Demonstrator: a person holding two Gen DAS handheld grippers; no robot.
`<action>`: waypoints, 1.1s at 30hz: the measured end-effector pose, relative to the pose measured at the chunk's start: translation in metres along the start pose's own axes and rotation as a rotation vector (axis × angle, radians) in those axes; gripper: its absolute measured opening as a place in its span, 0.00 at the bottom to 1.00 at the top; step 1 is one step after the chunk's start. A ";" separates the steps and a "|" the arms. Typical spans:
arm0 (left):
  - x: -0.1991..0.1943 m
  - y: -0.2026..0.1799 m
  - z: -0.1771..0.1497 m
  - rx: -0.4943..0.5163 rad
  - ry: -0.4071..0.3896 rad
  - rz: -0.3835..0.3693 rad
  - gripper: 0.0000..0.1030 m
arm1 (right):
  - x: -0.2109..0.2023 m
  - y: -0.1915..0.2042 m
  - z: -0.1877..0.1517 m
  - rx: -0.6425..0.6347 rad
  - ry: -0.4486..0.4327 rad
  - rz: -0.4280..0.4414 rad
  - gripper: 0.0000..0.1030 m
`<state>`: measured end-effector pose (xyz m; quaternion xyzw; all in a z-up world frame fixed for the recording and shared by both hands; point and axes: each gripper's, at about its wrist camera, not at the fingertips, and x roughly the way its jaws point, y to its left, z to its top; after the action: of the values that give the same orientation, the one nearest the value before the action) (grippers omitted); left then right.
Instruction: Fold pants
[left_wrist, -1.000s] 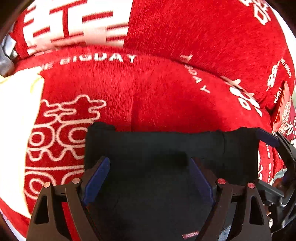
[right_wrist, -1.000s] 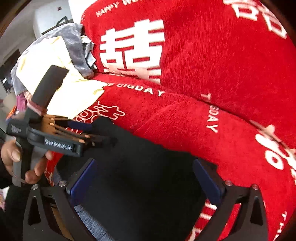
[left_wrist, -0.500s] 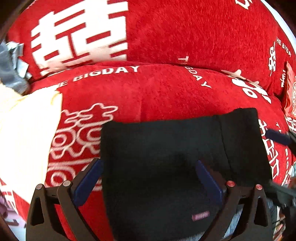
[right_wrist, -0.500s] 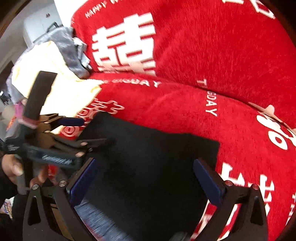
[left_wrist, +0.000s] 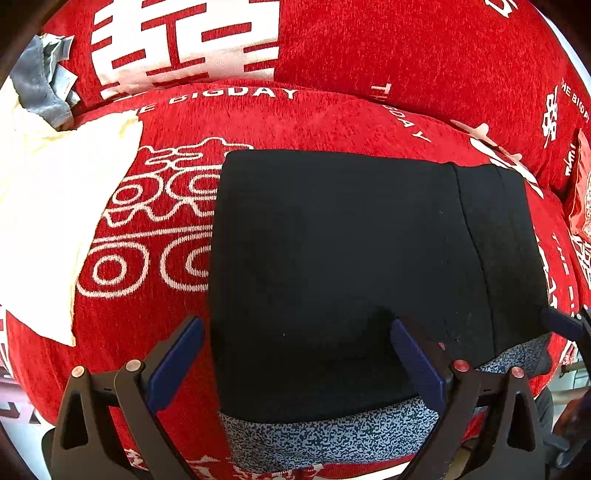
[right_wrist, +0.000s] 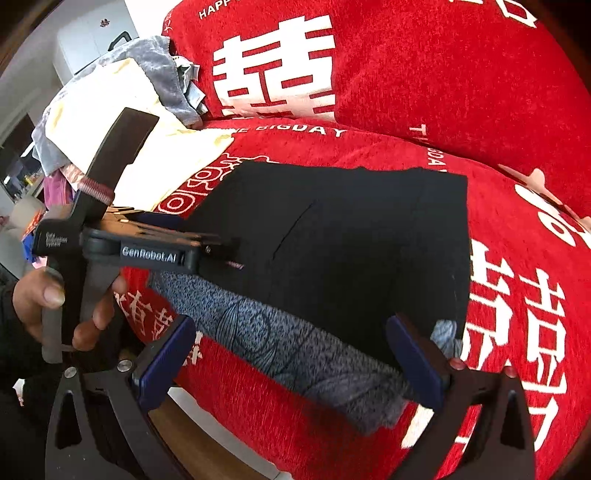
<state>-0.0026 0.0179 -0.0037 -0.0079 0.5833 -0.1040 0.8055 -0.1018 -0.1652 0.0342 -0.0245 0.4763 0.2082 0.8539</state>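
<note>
One pair of black pants (left_wrist: 343, 258), two grippers, one hand in view. You hold the left gripper (left_wrist: 295, 354) with its blue pads spread wide apart, nothing between them but the cloth lying below; the right gripper (right_wrist: 291, 354) stands the same way, pads apart and gripping nothing.

The pants lie folded into a compact dark rectangle on the red sofa cover (left_wrist: 332, 122), straight ahead of both tools and running under their fingertips. A speckled grey-blue lining (right_wrist: 295, 339) shows along the near edge, closest to you. The surface is flat; a seam line crosses the panel ahead of the right gripper.

Beyond the left pad of your left tool lies one pale yellow cloth (left_wrist: 48, 206), with one grey garment (left_wrist: 40, 88) bunched behind it.

Your left hand (right_wrist: 40, 295) wraps the handle, partly cut off by the frame edge. The pants' near corners are hidden behind the gripper bodies. The number of folded layers is hard to make out.
</note>
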 end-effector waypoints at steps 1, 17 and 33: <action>0.000 0.000 0.000 0.003 0.000 0.001 0.98 | 0.001 0.001 -0.001 -0.014 0.007 -0.008 0.99; -0.017 0.004 -0.014 -0.001 -0.019 0.007 0.99 | -0.021 -0.018 0.035 0.002 -0.071 0.013 1.00; -0.035 0.002 -0.022 -0.054 -0.017 0.028 1.00 | -0.030 -0.015 0.034 0.113 -0.003 -0.239 1.00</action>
<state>-0.0337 0.0284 0.0219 -0.0224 0.5789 -0.0768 0.8115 -0.0827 -0.1806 0.0753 -0.0328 0.4795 0.0777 0.8735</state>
